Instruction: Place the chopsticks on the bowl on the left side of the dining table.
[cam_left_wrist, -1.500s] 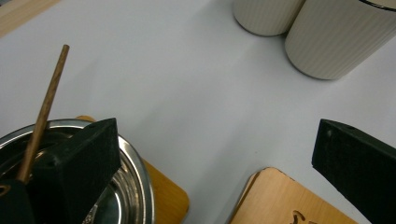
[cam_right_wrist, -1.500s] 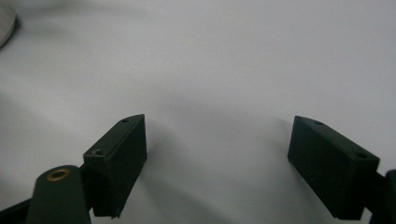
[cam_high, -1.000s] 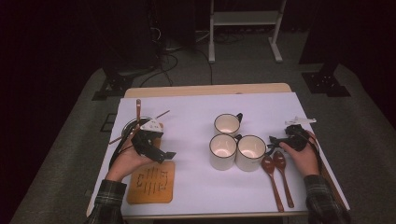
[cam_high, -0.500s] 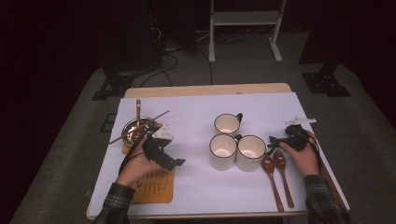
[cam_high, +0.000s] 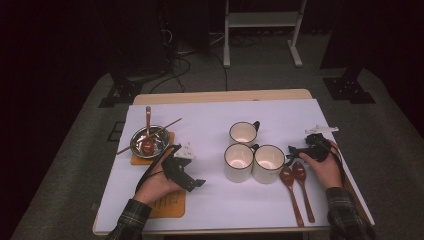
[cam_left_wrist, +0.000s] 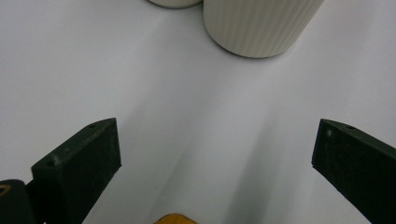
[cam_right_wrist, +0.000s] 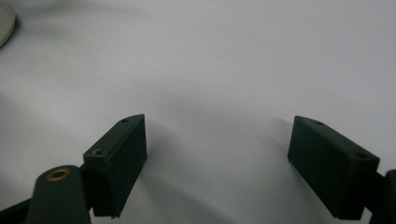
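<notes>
Both jaws spread, empty; ribbed mug (cam_left_wrist: 261, 25) cut off at top (left gripper (cam_high: 192, 183) view).

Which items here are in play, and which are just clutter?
In play, likely: left tongs, open, facing front-left mug; right tongs, open, by front-right mug and two spoons.
Lying about: back mug, metal bowl, orange mat.

- A wooden bench (cam_high: 220, 96) under a white cover stands on grey carpet floor (cam_high: 75, 165).
- Behind it, a white metal stand (cam_high: 260, 20) and black cables (cam_high: 185, 55).
- The surroundings are dark, with black stand feet (cam_high: 350, 85).
</notes>
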